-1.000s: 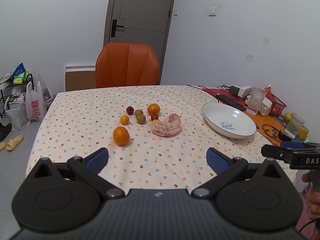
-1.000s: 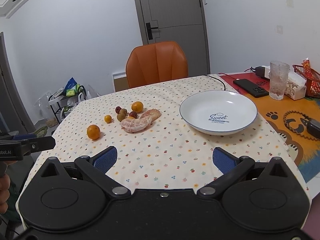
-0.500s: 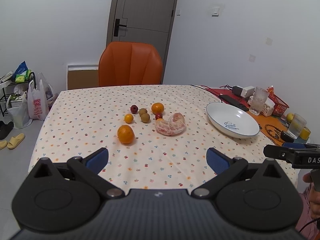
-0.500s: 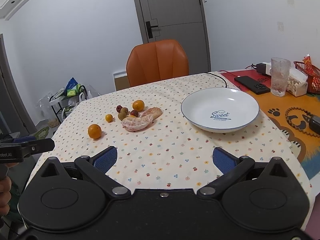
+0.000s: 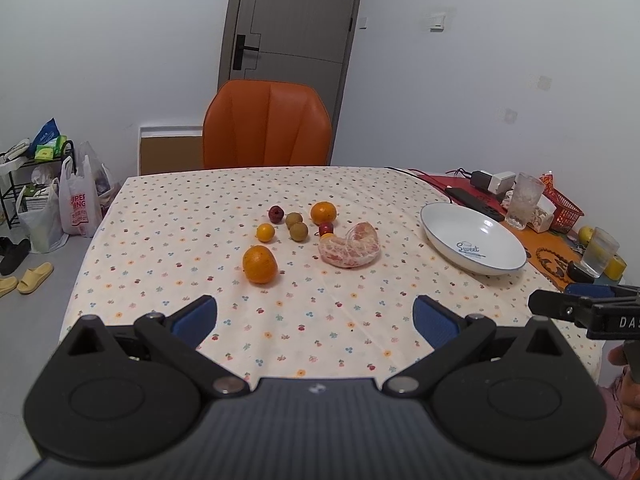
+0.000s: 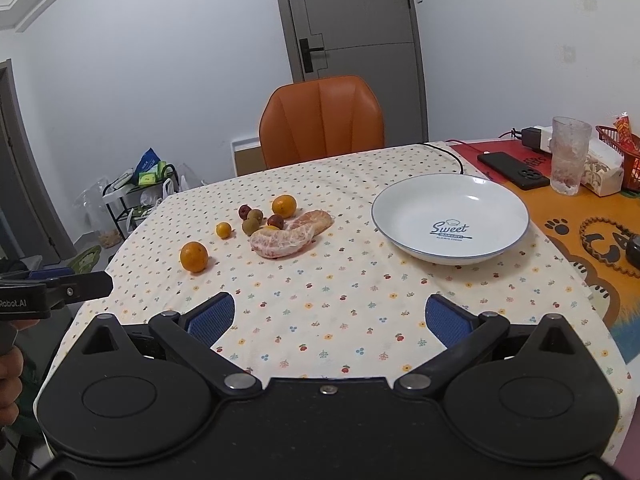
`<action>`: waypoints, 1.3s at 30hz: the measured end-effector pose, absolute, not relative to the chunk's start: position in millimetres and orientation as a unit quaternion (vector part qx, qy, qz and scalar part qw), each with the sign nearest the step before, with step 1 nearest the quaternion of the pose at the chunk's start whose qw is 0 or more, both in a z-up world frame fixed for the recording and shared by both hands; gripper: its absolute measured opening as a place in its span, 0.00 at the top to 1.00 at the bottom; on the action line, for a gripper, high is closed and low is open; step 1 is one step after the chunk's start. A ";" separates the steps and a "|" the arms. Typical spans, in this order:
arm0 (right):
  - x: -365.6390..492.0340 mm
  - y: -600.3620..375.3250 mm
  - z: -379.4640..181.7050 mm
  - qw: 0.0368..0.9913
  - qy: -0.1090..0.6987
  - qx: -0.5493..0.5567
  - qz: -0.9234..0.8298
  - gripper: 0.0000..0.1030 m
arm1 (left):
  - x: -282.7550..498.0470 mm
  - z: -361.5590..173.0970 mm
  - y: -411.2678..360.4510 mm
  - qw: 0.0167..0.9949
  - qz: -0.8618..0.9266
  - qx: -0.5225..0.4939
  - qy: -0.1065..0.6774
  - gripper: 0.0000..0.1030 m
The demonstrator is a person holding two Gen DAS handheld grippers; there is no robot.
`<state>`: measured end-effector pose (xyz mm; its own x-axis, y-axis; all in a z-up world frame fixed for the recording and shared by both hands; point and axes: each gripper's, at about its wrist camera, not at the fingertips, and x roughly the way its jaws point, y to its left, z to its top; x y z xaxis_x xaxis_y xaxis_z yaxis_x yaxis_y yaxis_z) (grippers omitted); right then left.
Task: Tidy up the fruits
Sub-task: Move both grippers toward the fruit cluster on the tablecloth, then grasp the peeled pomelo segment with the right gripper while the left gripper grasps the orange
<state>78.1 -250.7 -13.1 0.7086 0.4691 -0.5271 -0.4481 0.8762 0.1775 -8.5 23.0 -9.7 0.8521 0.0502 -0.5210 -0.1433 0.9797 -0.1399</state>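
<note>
- The left gripper [image 5: 315,316] is held level above the near edge of the table [image 5: 168,208], pointing across it toward the chair [image 5: 267,124]. Its jaws are spread wide, with nothing between the blue pads [image 5: 195,315].
- The right gripper [image 6: 330,318] sits beside it on the right, also above the near edge and aimed across the table. Its jaws are equally wide and empty.
- Each gripper shows at the edge of the other's view: the right one's dark finger at far right in the left view, the left one's at far left in the right view. Part of a hand [image 6: 9,372] holding the left gripper is visible there.
- The fruits lie in a loose cluster at mid-table, well ahead of both grippers, and none is touched.
- A big orange [image 5: 259,264] lies nearest, apart from the rest.
- Behind it are a small orange [image 5: 265,232], two brown fruits [image 5: 299,231], a dark red fruit [image 5: 275,214] and another orange [image 5: 323,213].
- A peeled pomelo piece [image 5: 350,245] curves on the right of the cluster, with a small red fruit [image 5: 326,229] touching its far side.
- The white plate [image 6: 508,200] stands well right of the fruit and holds nothing.
- Beyond the plate are a phone [image 6: 514,165] and a glass [image 6: 570,154].
</note>
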 end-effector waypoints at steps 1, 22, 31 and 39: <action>78.3 -250.0 -12.9 0.924 0.289 0.017 0.250 0.00 | -8.1 -10.4 24.0 0.958 0.051 -0.087 0.267 0.00; 120.1 -208.8 -21.4 0.918 0.285 -0.007 0.277 0.00 | 28.3 -30.4 67.9 0.957 0.097 -0.081 0.261 0.01; 147.2 -192.6 -35.1 0.913 0.298 -0.004 0.279 0.00 | 55.5 -38.6 70.5 0.957 0.102 -0.071 0.261 0.06; 172.3 -172.9 -50.7 0.909 0.311 0.000 0.279 0.00 | 81.8 -49.4 74.1 0.955 0.095 -0.076 0.271 0.16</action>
<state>172.3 -172.9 -50.7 0.6509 0.5064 -0.5656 -0.5058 0.8449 0.1743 81.8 74.1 -49.4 0.8346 0.1403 -0.5327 -0.2230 0.9703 -0.0938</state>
